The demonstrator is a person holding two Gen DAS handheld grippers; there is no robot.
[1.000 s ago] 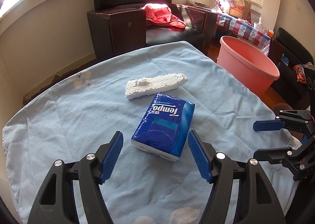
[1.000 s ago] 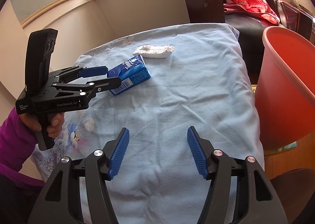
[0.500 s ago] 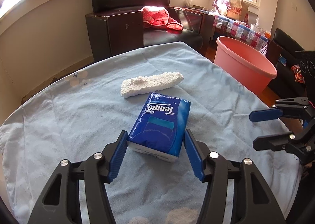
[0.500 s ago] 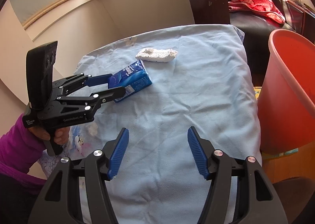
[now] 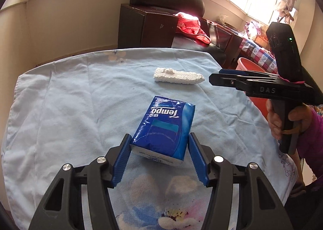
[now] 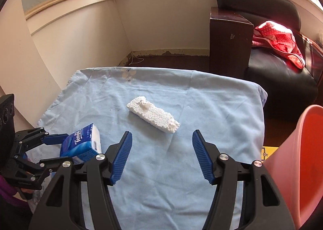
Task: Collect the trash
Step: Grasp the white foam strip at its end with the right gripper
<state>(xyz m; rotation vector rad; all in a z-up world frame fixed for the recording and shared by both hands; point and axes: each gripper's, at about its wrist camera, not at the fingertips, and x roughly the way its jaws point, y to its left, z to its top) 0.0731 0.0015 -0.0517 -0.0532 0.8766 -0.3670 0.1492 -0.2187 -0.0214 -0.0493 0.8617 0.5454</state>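
Observation:
A blue Tempo tissue pack (image 5: 164, 129) sits between the fingers of my left gripper (image 5: 159, 155), which is shut on its near end; it looks lifted off the cloth. It also shows in the right wrist view (image 6: 82, 145), held by the left gripper (image 6: 54, 147). A white foam piece (image 5: 177, 76) lies on the light blue tablecloth (image 5: 70, 98) farther back. My right gripper (image 6: 161, 153) is open and empty, a short way in front of the foam piece (image 6: 153, 117). It shows in the left wrist view (image 5: 224, 75) at the right.
A pink bucket (image 6: 302, 159) stands off the table's right edge; its rim shows in the left wrist view (image 5: 252, 64). A dark sofa (image 6: 272, 58) with a red cloth (image 6: 280, 40) stands behind the table. Walls lie beyond the far left edge.
My left gripper closed onto the tissue pack and raised it. My right gripper swung left and forward over the table, now facing the foam piece, still open.

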